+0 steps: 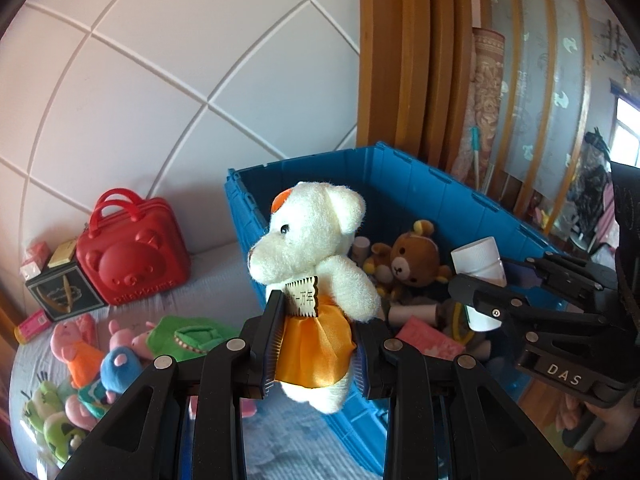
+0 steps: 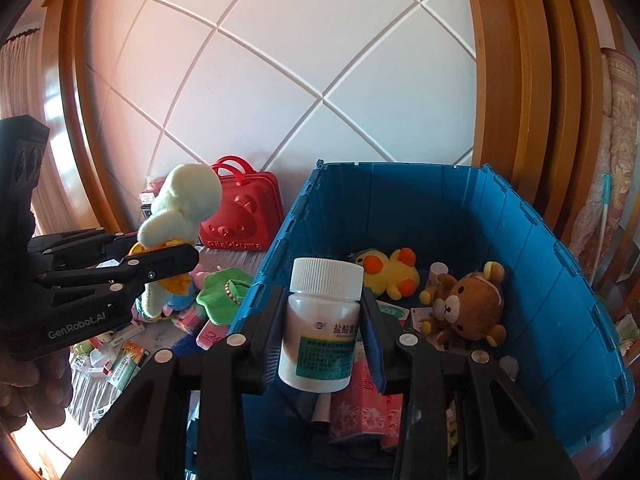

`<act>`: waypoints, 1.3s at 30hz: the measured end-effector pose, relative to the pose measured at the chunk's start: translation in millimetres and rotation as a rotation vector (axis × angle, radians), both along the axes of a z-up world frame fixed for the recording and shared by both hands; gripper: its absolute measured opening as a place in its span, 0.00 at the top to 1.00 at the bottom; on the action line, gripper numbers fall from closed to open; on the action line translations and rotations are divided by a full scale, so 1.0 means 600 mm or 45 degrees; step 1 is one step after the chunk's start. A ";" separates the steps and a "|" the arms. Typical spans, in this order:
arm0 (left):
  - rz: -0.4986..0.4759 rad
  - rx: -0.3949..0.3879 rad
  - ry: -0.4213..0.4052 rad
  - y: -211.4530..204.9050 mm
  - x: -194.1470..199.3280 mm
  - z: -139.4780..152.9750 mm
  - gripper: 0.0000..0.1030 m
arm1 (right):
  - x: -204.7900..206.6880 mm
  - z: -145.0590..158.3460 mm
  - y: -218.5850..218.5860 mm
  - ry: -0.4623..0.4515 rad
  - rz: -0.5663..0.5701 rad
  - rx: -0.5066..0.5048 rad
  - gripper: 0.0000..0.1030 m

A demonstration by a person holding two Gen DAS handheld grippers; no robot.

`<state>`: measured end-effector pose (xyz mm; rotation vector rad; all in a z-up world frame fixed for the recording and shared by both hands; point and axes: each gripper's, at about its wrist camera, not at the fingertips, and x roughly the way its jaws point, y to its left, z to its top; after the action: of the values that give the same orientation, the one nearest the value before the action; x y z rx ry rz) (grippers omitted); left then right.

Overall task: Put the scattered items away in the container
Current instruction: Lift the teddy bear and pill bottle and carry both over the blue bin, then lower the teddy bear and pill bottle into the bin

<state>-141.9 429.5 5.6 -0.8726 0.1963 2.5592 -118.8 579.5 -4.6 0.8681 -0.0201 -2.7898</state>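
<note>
White bear (image 1: 316,240) upright, facing left; pill bottle (image 2: 320,324) upright.

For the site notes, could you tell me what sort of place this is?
Probably a bedroom at home: a padded white headboard in a wooden frame, a bedsheet strewn with toys, and a blue crate.

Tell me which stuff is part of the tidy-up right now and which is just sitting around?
Part of the job:
- white teddy bear in the left gripper
- white pill bottle in the right gripper
- blue bin
- loose plush toys on the bed

Just lying about:
- red bear-face case
- brown bear, already in the bin
- yellow duck, already in the bin
</note>
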 end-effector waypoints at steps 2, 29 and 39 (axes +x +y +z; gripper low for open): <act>-0.018 -0.002 0.002 0.014 -0.002 0.001 0.72 | 0.001 -0.001 0.016 -0.001 -0.020 -0.002 0.66; -0.213 -0.001 -0.011 0.210 -0.077 0.011 0.72 | -0.019 -0.026 0.197 -0.032 -0.279 0.024 0.66; -0.210 -0.004 0.001 0.224 -0.116 0.018 0.72 | -0.049 -0.036 0.201 -0.043 -0.293 0.037 0.66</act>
<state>-211.7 563.9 16.2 -0.8212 0.2620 2.4066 -148.1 700.0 -26.5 0.9768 -0.0905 -2.9938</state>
